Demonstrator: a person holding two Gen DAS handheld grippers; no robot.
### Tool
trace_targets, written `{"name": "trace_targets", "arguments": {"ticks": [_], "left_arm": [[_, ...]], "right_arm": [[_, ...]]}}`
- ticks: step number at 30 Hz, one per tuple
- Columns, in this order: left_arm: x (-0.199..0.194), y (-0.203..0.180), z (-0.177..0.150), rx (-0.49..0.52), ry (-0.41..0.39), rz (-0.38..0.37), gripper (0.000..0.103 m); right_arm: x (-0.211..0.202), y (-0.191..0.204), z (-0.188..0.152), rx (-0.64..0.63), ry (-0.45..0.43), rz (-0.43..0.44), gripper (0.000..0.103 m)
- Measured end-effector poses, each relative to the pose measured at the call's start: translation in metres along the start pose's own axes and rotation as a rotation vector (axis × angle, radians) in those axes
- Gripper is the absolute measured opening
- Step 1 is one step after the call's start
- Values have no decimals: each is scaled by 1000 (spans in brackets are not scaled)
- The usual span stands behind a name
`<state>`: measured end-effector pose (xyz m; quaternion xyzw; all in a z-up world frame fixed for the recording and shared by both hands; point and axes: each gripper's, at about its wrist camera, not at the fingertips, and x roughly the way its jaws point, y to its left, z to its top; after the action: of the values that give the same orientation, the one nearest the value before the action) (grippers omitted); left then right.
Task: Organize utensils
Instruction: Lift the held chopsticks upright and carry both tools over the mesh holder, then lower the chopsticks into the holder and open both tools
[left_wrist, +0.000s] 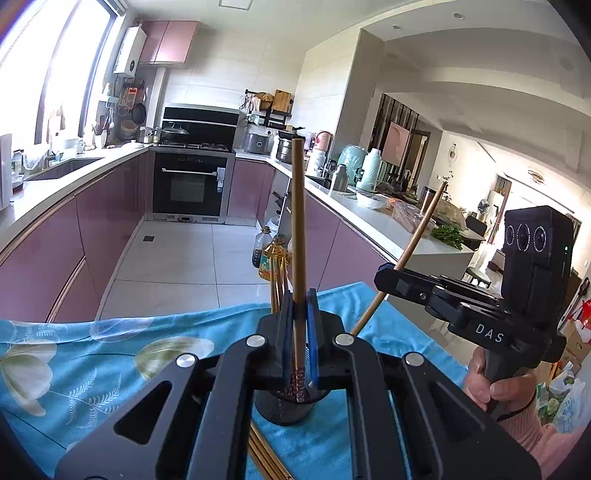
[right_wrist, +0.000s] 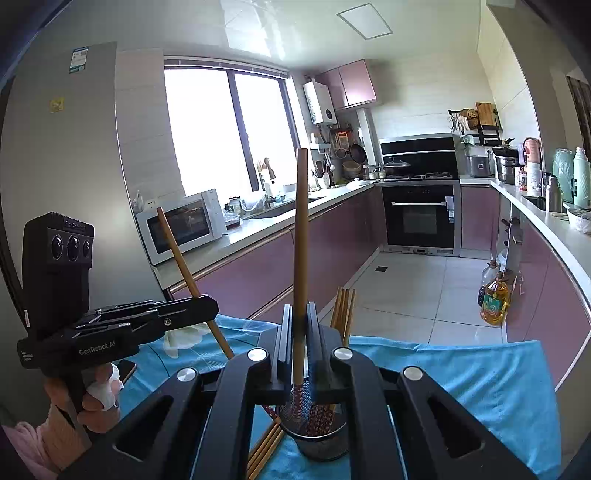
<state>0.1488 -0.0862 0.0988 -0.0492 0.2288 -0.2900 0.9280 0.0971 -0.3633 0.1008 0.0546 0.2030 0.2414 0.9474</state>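
Observation:
My left gripper (left_wrist: 298, 310) is shut on a wooden chopstick (left_wrist: 297, 229) held upright, its patterned red tip just over a black mesh utensil cup (left_wrist: 284, 408). My right gripper (right_wrist: 299, 321) is shut on another upright chopstick (right_wrist: 301, 236), its tip inside the same cup (right_wrist: 321, 443). The cup holds several chopsticks (right_wrist: 345, 306). More chopsticks (right_wrist: 264, 448) lie on the blue floral cloth (left_wrist: 74, 354) beside the cup. The right gripper shows in the left wrist view (left_wrist: 384, 280), the left one in the right wrist view (right_wrist: 207, 306).
The cloth-covered table (right_wrist: 480, 373) ends just beyond the cup. Past it are the kitchen floor, pink cabinets (left_wrist: 74, 236), an oven (left_wrist: 190, 184), a microwave (right_wrist: 181, 225) and oil bottles (right_wrist: 493, 295) on the floor.

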Motion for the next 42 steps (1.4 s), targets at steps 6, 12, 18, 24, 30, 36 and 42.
{"name": "trace_targets", "arguments": {"ticks": [6, 12, 18, 24, 30, 36, 42], "left_arm": [[19, -4, 1, 19, 15, 39, 8], [48, -5, -15, 43, 106, 67, 8], [70, -4, -29, 65, 195, 72, 8], [96, 6, -38, 63, 264, 77, 8], [112, 22, -41, 37, 289, 89, 8], [110, 28, -47, 11, 276, 96, 15], [91, 28, -55, 12, 238, 120, 23]], "right_arm": [[19, -6, -3, -4, 39, -19, 6], [42, -12, -18, -5, 134, -35, 6], [61, -12, -32, -7, 245, -46, 6], [80, -20, -41, 11, 306, -70, 7], [89, -28, -45, 45, 322, -84, 7], [86, -29, -45, 58, 307, -83, 7], [73, -25, -48, 60, 272, -68, 19]]}}
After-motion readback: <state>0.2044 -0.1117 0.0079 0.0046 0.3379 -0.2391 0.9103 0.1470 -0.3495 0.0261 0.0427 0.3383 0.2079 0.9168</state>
